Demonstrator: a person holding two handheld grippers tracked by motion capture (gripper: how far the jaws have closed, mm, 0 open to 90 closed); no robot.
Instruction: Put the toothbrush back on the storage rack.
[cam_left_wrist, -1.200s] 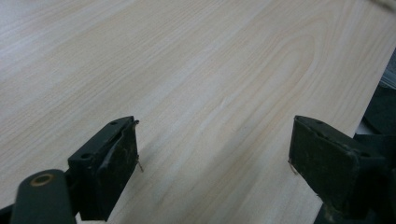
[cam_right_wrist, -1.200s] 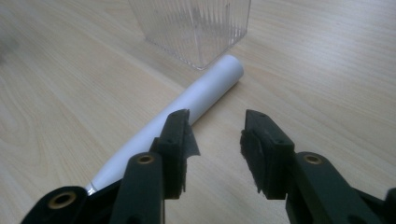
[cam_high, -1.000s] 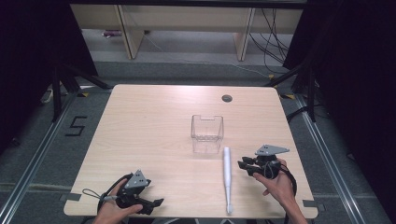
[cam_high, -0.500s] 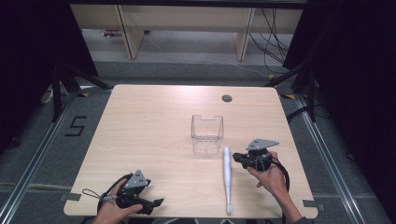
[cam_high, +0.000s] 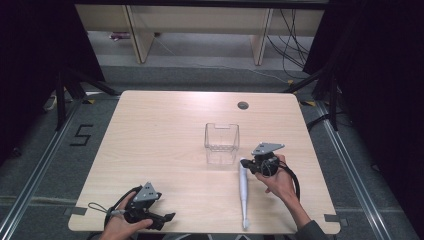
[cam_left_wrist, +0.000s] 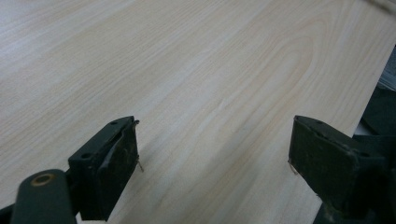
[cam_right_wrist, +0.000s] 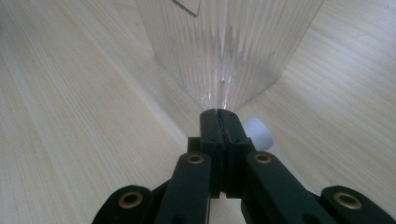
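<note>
Your right gripper (cam_high: 248, 165) has slid in from 3 o'clock toward the white toothbrush (cam_high: 243, 189) since a second ago, and its jaws have just been closing; they now stand pressed together with nothing between them, the toothbrush's rounded end just beside their tips. That end lies at 5 o'clock of the clear ribbed container (cam_high: 221, 143), the rest running toward you. Your left gripper (cam_high: 167, 217) rests released at 7 o'clock. Judging by this, nothing is picked up yet; grasping and moving the toothbrush remain.
</note>
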